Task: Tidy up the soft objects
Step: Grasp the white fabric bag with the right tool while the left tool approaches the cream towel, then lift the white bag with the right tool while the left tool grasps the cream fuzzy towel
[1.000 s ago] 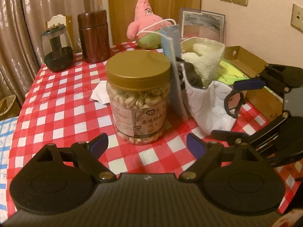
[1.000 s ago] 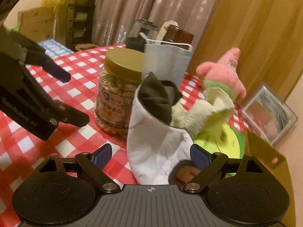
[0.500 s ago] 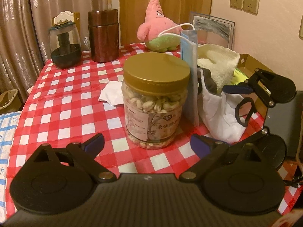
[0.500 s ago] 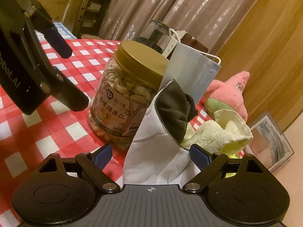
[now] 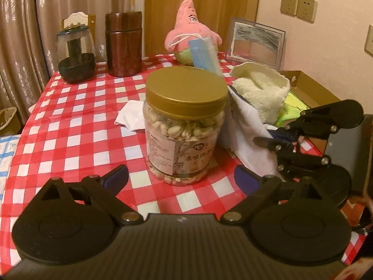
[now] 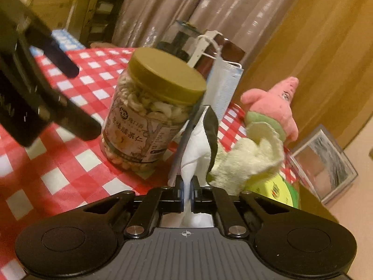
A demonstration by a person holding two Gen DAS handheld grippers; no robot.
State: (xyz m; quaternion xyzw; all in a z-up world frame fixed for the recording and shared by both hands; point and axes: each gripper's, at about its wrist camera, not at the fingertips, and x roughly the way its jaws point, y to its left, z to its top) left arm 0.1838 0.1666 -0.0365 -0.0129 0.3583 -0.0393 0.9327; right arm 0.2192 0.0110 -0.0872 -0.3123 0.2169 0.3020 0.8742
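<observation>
Left wrist view: left hand-held gripper spread wide with nothing between the blue pads, aimed at the clear plastic nut jar with a gold screw lid standing just ahead on the red-and-white checked surface. To the right of the jar, touching or nearly so, the white fabric pouch stuffed with a cream terry towel; long axis upright, leaning a little. Right hand-held gripper in from the right edge, clamped on the pouch's near wall, clearly the nearer one.

Right wrist view: right hand-held gripper pinched shut on a thin fold of white pouch fabric, directly ahead along the fingers. Dark cloth and cream towel bulging from the mouth above. Blue pleated face mask upright between pouch and jar. Pink star-shaped plush beyond, apart from the pouch.
</observation>
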